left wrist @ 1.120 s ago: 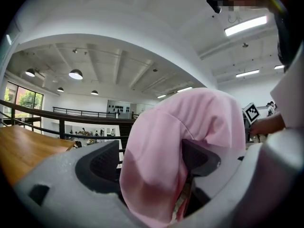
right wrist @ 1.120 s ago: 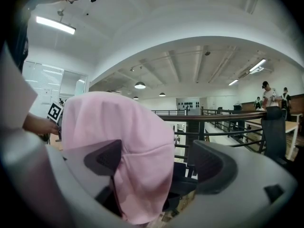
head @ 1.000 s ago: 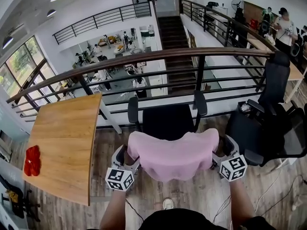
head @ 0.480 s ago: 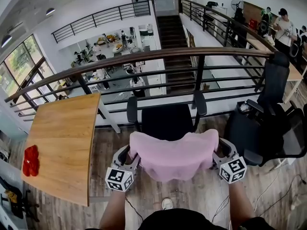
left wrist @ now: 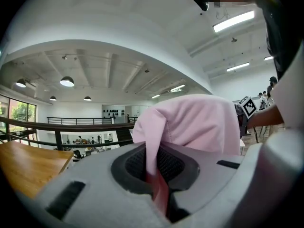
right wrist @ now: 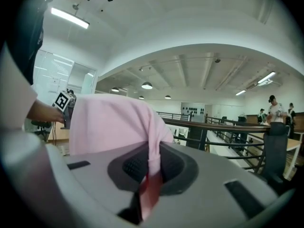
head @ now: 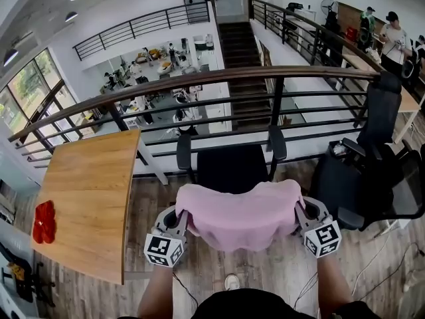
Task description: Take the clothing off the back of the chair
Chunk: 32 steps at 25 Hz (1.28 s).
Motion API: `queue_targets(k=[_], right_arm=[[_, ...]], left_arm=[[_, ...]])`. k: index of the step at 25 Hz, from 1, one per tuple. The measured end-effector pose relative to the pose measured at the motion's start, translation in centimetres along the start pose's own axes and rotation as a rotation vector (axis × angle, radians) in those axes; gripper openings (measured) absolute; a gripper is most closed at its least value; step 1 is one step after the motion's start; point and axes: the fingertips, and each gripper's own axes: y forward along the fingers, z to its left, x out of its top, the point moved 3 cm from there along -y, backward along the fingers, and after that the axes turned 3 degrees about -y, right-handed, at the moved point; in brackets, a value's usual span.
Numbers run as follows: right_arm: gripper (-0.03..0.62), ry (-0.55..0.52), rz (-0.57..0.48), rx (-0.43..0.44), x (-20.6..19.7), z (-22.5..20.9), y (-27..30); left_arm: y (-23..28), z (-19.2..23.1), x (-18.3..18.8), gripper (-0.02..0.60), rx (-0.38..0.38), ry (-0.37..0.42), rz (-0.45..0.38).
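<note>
A pink garment (head: 238, 212) hangs over the back of a black office chair (head: 232, 167) in front of me. My left gripper (head: 179, 222) is shut on the garment's left end; its jaws have just been closing on the cloth. My right gripper (head: 299, 216) is shut on the right end, its jaws likewise just closed on the fabric. In the left gripper view a fold of the pink garment (left wrist: 190, 125) runs down between the pressed pads. In the right gripper view the pink garment (right wrist: 111, 122) is pinched the same way. The chair's back is hidden under the cloth.
A wooden table (head: 89, 195) with a red object (head: 44, 221) stands at the left. Another black office chair (head: 368, 171) is close on the right. A wood-topped railing (head: 199, 82) runs behind the chair, over a lower floor. People (head: 392, 35) stand at the far right.
Both grippers' jaws have gone from wide open beside the garment's ends to shut on the cloth. The garment's top edge has bunched slightly inward. The hands have stayed in place.
</note>
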Motion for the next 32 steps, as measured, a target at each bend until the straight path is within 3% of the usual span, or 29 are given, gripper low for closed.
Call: queue_targets(k=[9, 15, 23, 32], right_arm=[[0.028, 0.050, -0.046, -0.037, 0.6, -1.0, -1.4], [0.028, 0.024, -0.069, -0.068, 2.3, -1.5, -2.7], [0.029, -0.027, -0.154, -0.072, 6.4, -0.8, -4.9], [0.031, -0.068, -0.283, -0.058, 11.5, 1.1, -9.0]], left_arm=[[-1.6, 0.2, 0.9, 0.026, 0.052, -0.023, -0.013], [-2.7, 0.6, 3.0, 0.023, 0.059, -0.015, -0.043], [-4.7, -0.5, 7.1, 0.023, 0.067, -0.046, -0.132], [-8.5, -3.9, 12.0, 0.023, 0.069, 0.004, -0.242]])
